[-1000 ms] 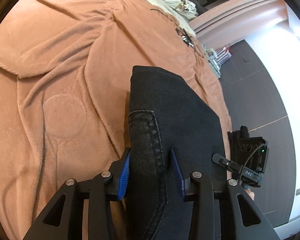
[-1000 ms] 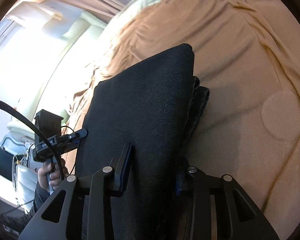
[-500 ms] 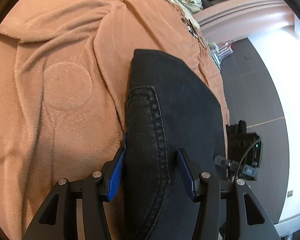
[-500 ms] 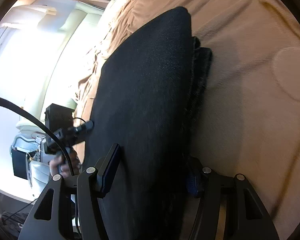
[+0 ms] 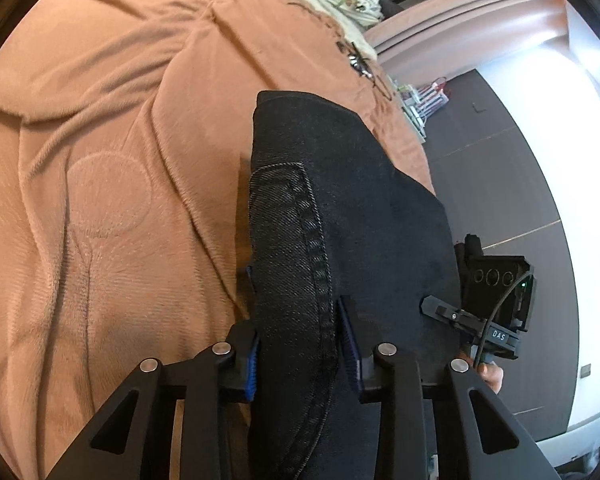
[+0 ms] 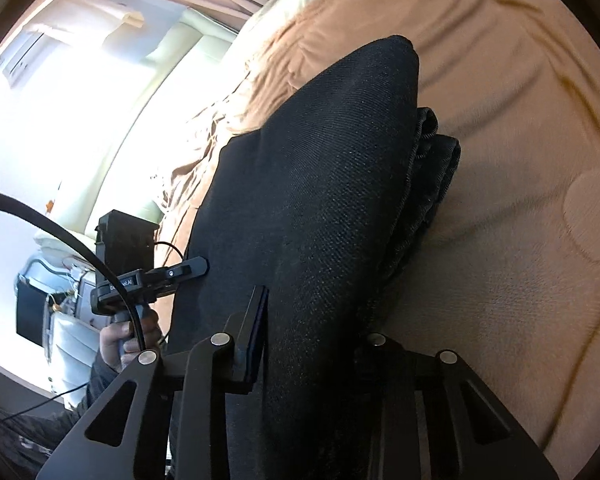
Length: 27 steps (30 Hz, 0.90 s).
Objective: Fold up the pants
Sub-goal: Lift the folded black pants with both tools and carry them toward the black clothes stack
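Pants [image 5: 356, 216] of black denim lie folded in a thick bundle on the orange-brown blanket [image 5: 100, 200] of the bed, near its edge. Left gripper [image 5: 300, 356] has just been closing its jaws, and the blue pads now press a stitched edge of the bundle from both sides. Right gripper [image 6: 312, 344] has also just been closing; its jaws stand narrow and pinch the other side of the same bundle, the right finger mostly hidden behind cloth. Each view shows the other gripper touching the pants.
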### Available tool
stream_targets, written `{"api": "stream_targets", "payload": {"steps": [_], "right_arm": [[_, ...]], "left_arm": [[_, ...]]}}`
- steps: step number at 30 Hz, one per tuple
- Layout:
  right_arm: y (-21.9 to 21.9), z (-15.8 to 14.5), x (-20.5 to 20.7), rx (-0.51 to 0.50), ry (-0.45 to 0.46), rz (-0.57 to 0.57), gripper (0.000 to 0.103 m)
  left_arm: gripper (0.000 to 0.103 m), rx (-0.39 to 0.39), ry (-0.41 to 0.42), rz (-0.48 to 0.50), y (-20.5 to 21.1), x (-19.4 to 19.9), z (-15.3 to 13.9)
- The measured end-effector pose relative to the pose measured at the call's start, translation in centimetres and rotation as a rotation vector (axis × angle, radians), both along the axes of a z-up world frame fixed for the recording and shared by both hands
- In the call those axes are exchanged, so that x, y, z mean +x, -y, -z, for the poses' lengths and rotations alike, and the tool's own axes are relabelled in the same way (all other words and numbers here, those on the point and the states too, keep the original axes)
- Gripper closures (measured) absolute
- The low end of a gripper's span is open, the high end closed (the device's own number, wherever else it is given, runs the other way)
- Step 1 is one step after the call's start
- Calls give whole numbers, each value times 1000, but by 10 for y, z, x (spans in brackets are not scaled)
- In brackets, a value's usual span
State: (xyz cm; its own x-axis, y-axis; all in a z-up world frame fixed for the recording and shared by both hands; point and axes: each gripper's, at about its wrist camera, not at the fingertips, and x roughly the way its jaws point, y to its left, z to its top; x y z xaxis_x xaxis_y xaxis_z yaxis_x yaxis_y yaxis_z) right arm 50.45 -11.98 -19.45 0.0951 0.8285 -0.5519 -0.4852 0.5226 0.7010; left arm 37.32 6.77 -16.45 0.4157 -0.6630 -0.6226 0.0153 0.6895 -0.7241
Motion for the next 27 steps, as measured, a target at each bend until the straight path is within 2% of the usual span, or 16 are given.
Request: {"api": "stream_targets", "payload": {"steps": [13, 19, 27], "right_arm": [[-19, -33, -40, -49, 137, 38, 78], [-10, -45, -59, -49, 188, 60, 79], [24, -60, -90, -68, 243, 101, 79]], "left_arm": [[72, -14, 102, 6, 5, -27, -43], [72, -22, 150, 17, 4, -39, -56], [72, -29, 197, 45, -1, -53, -65]]}}
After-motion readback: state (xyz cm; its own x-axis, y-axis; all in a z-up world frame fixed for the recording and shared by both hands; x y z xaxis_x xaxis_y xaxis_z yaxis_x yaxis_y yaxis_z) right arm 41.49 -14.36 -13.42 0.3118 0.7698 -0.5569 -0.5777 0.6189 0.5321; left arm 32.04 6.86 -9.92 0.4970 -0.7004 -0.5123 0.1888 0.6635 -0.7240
